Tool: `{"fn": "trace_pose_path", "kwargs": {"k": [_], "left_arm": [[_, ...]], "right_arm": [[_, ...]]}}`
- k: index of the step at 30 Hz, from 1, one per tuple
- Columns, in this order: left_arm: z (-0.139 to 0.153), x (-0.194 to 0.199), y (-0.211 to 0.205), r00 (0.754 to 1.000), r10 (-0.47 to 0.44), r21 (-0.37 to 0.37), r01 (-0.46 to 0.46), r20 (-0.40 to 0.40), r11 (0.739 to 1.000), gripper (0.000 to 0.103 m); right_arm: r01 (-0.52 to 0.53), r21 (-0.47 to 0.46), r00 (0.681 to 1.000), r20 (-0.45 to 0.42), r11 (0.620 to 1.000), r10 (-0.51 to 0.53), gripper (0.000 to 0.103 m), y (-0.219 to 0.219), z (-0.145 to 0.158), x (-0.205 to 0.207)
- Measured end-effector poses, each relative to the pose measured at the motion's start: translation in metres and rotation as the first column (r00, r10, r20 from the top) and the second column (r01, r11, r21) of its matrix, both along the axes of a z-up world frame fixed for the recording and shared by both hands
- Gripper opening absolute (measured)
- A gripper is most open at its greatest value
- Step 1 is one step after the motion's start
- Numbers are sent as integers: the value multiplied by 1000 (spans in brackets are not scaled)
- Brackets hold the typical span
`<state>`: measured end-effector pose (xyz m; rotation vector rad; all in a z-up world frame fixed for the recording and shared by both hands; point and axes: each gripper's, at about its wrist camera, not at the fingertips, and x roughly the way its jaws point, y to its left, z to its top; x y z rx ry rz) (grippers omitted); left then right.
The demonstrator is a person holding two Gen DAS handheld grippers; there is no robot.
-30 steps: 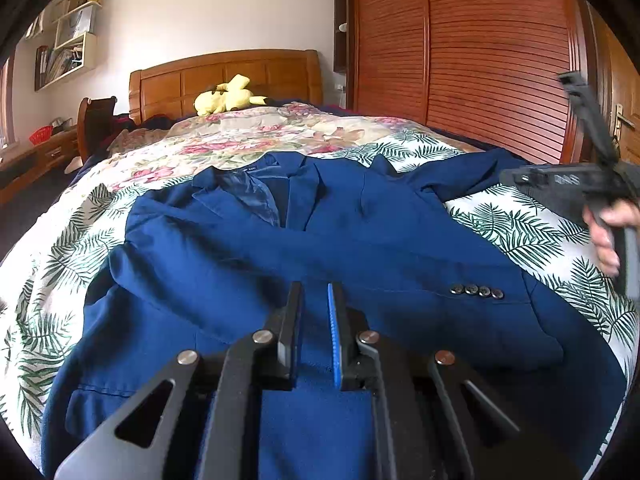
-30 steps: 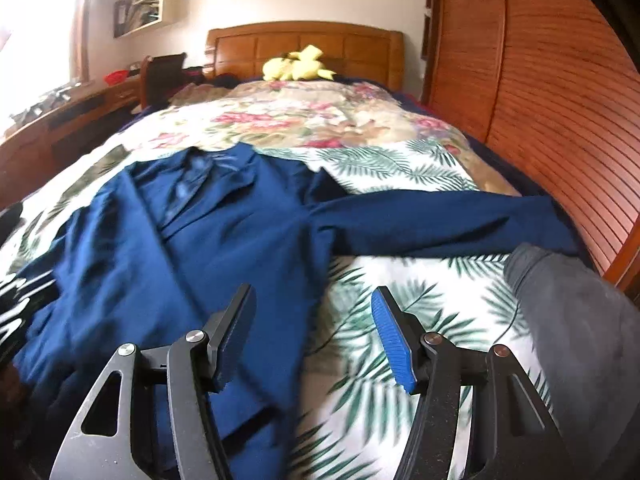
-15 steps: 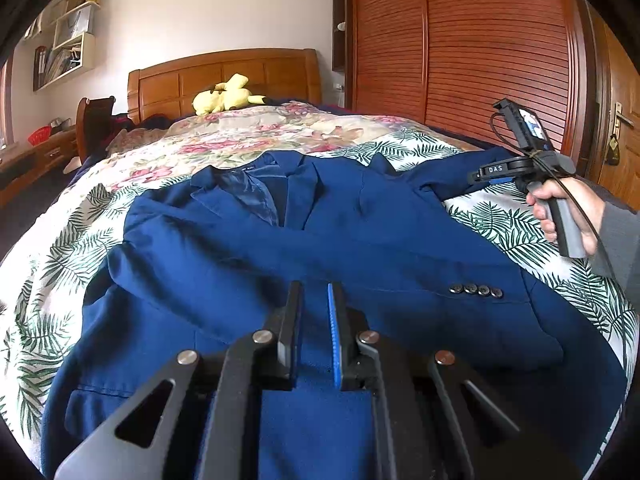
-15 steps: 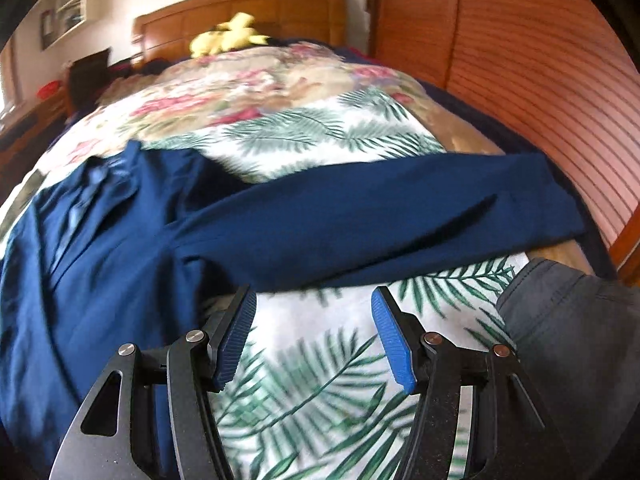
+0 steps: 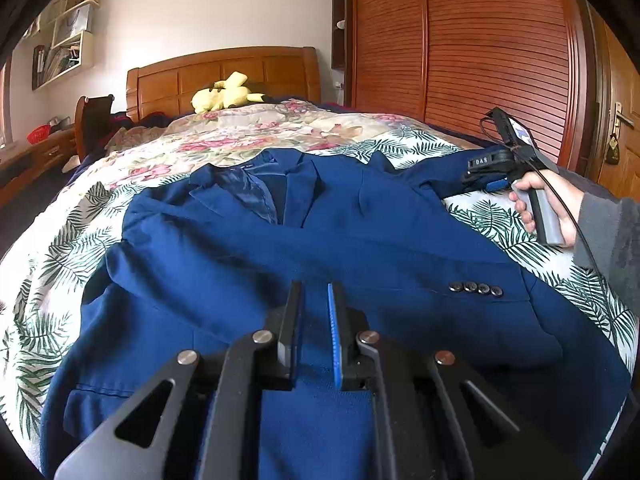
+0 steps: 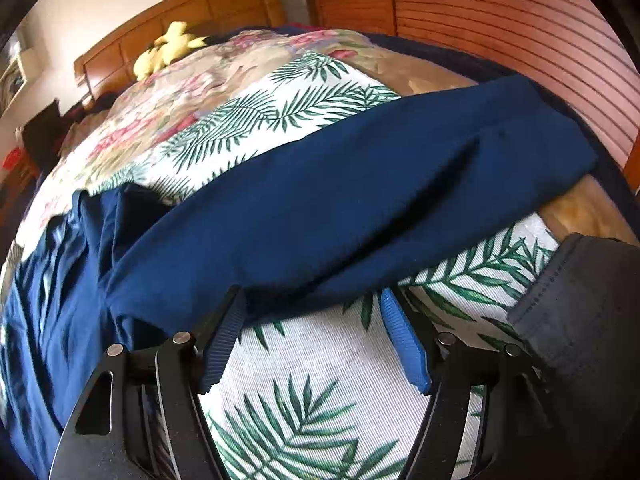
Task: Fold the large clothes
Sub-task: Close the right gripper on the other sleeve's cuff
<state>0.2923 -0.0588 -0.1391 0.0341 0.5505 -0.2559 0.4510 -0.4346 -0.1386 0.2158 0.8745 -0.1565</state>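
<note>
Across the palm-leaf bedspread [image 5: 72, 248] your navy blazer [image 5: 320, 248] lies face up, lapels open, one sleeve [image 6: 360, 200] stretched rightward. Your left gripper [image 5: 314, 320] hovers over its hem, fingers nearly together on nothing. Your right gripper [image 6: 312, 312] has just been widening, sleeve edge between its fingers, ungripped.

The right gripper [image 6: 312, 312] has swung from the navy blue cloth jacket's [image 5: 320, 240] front, lower left, onto its outstretched sleeve [image 6: 360, 184] at mid-frame, jaws just widening around the sleeve's lower edge
</note>
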Motion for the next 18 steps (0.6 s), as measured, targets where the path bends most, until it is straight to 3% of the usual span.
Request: {"fn": "trace_pose_path", "kwargs": {"k": [3,6,8,10,11,18], "left_arm": [[-1,0,0,1000,-2,-2,2,-2,1000,9],[-1,0,0,1000,-3,-1,3,-3,1000,9],[-2,0,0,1000,-4,-1,4,-4,1000,9],[-3,0,0,1000,-8,-2,8,-8,1000,9],[-3,0,-1,1000,-8,0,8,-7,1000,9],[-3,0,-1,1000,-9,3,9,-7,1000,9]], "right_arm": [[63,77,998,4,995,-63,71,-10,0,5],[78,57,997,4,995,-78,66,-9,0,10],[81,3,997,2,997,-81,35,-5,1,13],[67,-13,998,0,998,-67,10,-4,2,16],[64,-23,998,3,998,-64,5,-5,3,16],[-49,-224,984,159,973,86,3,41,59,4]]}}
